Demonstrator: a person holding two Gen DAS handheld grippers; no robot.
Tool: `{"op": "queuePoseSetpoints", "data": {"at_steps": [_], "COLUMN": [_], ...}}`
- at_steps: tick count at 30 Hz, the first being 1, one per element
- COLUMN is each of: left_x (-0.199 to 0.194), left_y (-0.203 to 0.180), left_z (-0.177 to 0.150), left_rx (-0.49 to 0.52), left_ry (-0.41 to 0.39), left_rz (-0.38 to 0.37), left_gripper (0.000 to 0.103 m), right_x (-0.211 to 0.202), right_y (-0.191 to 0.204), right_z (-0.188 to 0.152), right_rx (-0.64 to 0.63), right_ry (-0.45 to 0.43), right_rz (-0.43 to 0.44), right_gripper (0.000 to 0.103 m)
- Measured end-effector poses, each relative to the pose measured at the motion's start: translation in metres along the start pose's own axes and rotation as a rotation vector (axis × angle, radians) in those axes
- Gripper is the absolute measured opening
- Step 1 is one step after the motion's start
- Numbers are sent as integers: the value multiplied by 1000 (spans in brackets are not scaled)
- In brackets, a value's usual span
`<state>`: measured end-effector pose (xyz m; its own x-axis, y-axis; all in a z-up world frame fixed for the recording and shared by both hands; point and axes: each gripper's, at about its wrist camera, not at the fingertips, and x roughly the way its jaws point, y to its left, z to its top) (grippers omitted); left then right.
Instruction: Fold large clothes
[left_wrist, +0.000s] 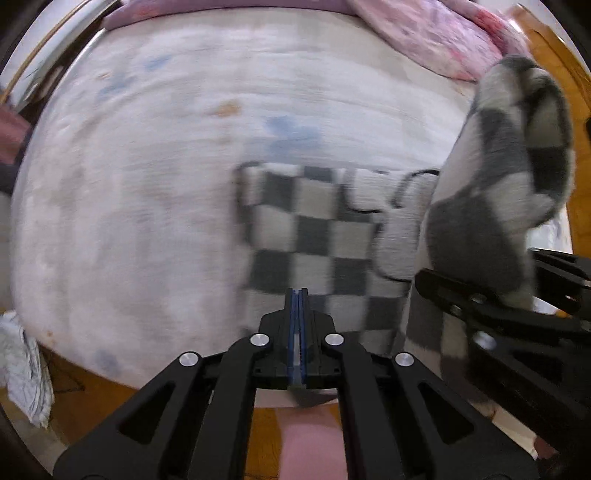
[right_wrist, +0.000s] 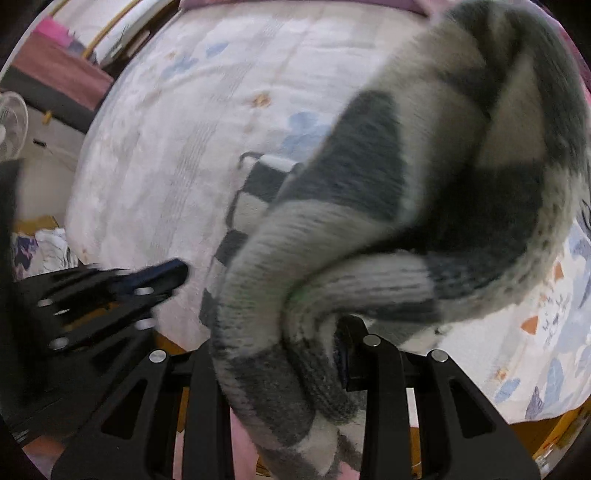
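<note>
Nearest, in the left wrist view, my left gripper (left_wrist: 298, 295) has its blue-padded fingers pressed flat together with nothing between them, its tips over the near edge of the checkered sweater (left_wrist: 295, 236). In the right wrist view, my right gripper (right_wrist: 321, 354) is clamped on a thick bunched fold of the same sweater (right_wrist: 406, 206); only one finger shows beside the knit, the other being covered by cloth. From the left camera, the right gripper (left_wrist: 491, 299) appears at the right edge, lifting a raised fold of grey-and-white knit above the bed. From the right camera, the left gripper (right_wrist: 162, 275) appears blurred at the left, beside the garment's flat part.

Beyond the fingers, the rest of the sweater lies flat on the pale quilt (left_wrist: 155, 184), at the near right of the bed, its dark-trimmed neckline facing away. Farther off, a pink patterned blanket (left_wrist: 436, 40) lies heaped at the far right corner. A white fan (right_wrist: 11, 122) stands on the floor left of the bed.
</note>
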<state>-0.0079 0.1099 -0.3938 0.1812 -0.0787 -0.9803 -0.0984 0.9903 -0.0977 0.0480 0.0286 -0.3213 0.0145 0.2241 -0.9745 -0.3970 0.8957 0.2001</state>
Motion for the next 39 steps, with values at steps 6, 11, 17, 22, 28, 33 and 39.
{"op": "queuePoseSetpoints", "data": {"at_steps": [6, 11, 17, 22, 28, 33, 39], "left_x": [-4, 10, 3, -11, -34, -35, 49], "left_y": [72, 112, 132, 136, 103, 49, 3], "left_z": [-24, -47, -53, -49, -23, 24, 92], "left_rx": [-102, -170, -205, -218, -124, -14, -11], "left_ry": [43, 133, 152, 133, 74, -14, -12], "left_rz": [16, 46, 88, 105, 93, -5, -36], "left_gripper": [21, 21, 34, 34, 35, 41, 38], "right_x": [71, 132, 144, 139, 76, 18, 48], "right_y": [48, 66, 63, 46, 3, -78, -147], "right_z": [23, 29, 27, 10, 14, 15, 48], "right_rx": [-80, -63, 127, 177, 143, 227, 367], "right_ry": [83, 192, 303, 340, 244, 38, 54], "right_rz": [-42, -23, 288, 460, 457, 214, 110], "right_gripper": [29, 42, 89, 87, 43, 16, 16]}}
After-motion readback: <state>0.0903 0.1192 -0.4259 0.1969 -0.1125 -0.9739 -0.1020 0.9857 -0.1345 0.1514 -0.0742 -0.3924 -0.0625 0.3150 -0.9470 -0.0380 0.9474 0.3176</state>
